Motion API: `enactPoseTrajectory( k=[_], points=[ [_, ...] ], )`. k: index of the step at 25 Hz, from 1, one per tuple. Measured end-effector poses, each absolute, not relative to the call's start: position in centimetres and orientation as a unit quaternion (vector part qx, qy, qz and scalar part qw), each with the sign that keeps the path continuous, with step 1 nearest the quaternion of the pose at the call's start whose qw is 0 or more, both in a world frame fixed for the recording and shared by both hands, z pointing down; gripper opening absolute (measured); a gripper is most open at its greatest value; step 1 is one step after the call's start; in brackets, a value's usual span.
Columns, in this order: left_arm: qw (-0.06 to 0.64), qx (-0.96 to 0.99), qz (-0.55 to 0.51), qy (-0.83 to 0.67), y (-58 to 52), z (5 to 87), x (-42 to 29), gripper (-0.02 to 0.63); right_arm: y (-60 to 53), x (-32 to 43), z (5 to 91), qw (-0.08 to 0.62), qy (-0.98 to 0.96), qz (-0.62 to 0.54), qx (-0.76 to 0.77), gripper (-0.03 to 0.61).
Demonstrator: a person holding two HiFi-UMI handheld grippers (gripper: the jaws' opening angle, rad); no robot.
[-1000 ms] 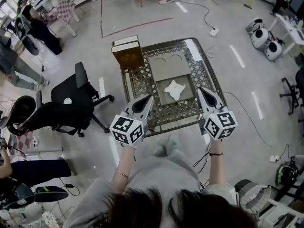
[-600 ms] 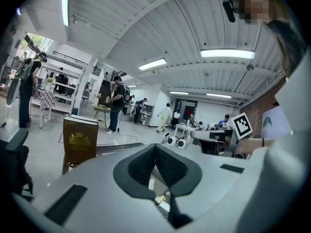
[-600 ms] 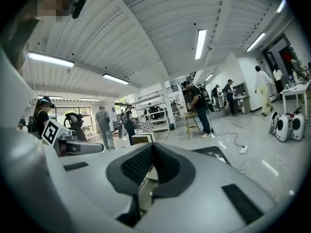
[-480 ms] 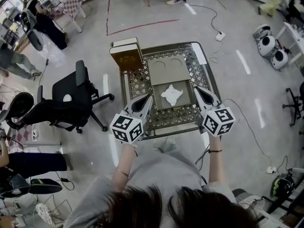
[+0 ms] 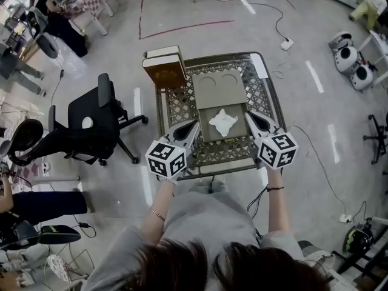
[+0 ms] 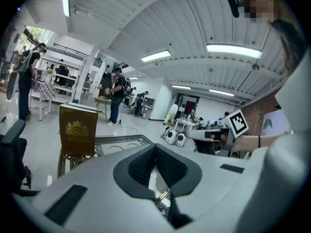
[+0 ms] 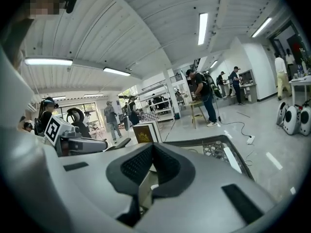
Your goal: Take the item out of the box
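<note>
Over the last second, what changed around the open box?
The left gripper and right gripper edged inward toward the open box, the right one more. Nothing was taken hold of; both stay shut. The white item, brown box and table are unchanged.

We count one metal lattice table (image 5: 267,105). On it we count one open cardboard box (image 5: 218,88), and in that box one crumpled white item (image 5: 223,123). We count one brown gift box (image 5: 165,71). There are two grippers, the left gripper (image 5: 193,125) and the right gripper (image 5: 249,116). Nearest the table we count one black office chair (image 5: 97,121). On the floor we count two round white machines (image 5: 347,58) and one power strip (image 5: 287,43).
</note>
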State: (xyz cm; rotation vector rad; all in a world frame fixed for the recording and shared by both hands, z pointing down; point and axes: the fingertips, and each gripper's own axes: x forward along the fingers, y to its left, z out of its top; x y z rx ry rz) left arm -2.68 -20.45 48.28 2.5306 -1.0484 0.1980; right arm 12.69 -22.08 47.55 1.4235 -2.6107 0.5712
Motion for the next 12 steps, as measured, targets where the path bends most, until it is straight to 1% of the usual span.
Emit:
enactPoseTrajectory(
  k=[12],
  points=[
    [0.248, 0.894, 0.099, -0.359, -21.9, 52.8, -1.6, 0.017, -25.1, 10.6, 53.6, 0.116, -0.867, 0.251, 0.415, 0.021]
  ],
)
